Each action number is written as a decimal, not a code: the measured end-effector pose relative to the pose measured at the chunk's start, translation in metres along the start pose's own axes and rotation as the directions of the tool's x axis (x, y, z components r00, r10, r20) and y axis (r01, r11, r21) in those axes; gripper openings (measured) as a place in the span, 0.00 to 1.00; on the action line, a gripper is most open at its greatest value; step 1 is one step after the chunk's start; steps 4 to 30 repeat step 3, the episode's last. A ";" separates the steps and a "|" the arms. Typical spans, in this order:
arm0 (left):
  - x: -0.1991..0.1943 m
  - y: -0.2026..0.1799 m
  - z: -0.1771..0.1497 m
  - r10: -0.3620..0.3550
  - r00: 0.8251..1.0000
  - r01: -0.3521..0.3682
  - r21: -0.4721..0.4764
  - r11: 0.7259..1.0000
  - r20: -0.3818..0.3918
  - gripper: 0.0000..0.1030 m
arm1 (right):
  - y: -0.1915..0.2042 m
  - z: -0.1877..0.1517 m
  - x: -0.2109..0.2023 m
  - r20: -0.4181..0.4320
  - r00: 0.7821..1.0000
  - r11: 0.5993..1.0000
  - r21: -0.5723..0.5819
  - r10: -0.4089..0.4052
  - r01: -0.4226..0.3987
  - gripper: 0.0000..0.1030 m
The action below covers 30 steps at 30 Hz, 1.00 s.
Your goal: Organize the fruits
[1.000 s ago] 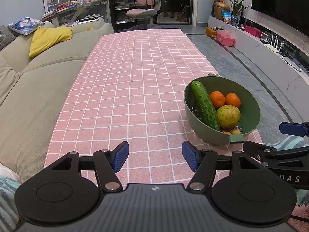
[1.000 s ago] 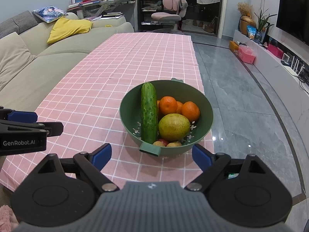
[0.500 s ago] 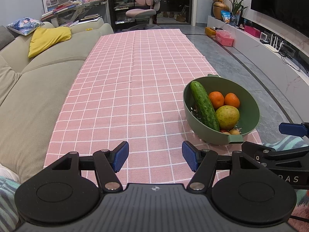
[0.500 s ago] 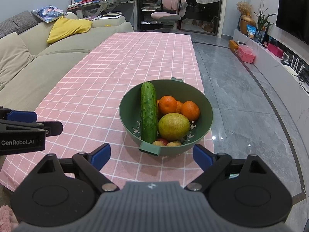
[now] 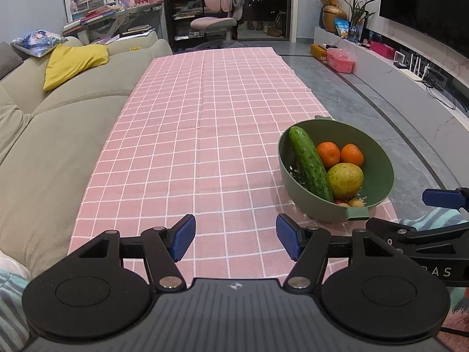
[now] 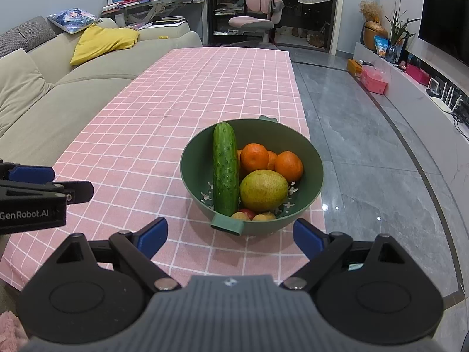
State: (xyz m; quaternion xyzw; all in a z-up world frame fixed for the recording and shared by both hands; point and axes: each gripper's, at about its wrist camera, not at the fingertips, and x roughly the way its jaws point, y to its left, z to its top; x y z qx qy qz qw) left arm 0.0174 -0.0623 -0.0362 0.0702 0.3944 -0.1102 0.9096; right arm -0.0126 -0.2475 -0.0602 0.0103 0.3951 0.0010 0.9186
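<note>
nearby, sofa [image 6: 73,94] flanks table; bowl [image 6: 307,158] unobstructed.

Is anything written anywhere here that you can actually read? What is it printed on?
"GenRobot.AI": white letters on the side of the left gripper, seen from the right wrist view.
"AS": end of a word, its start cut off, on the side of the right gripper.
Snack bags and books: too small to read.
</note>
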 end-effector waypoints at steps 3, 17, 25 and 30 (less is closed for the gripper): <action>-0.001 0.000 0.000 0.003 1.000 -0.003 -0.002 1.000 0.006 0.82 | 0.000 -0.001 0.000 -0.001 1.000 1.000 0.000 0.000 0.000 0.87; -0.001 0.000 0.000 0.003 1.000 -0.003 -0.002 1.000 0.006 0.82 | 0.000 -0.001 0.000 -0.001 1.000 1.000 0.000 0.000 0.000 0.87; -0.001 0.000 0.000 0.003 1.000 -0.003 -0.002 1.000 0.006 0.82 | 0.000 -0.001 0.000 -0.001 1.000 1.000 0.000 0.000 0.000 0.87; -0.001 0.000 0.000 0.003 1.000 -0.003 -0.002 1.000 0.006 0.82 | 0.000 -0.001 0.000 -0.001 1.000 1.000 0.000 0.000 0.000 0.87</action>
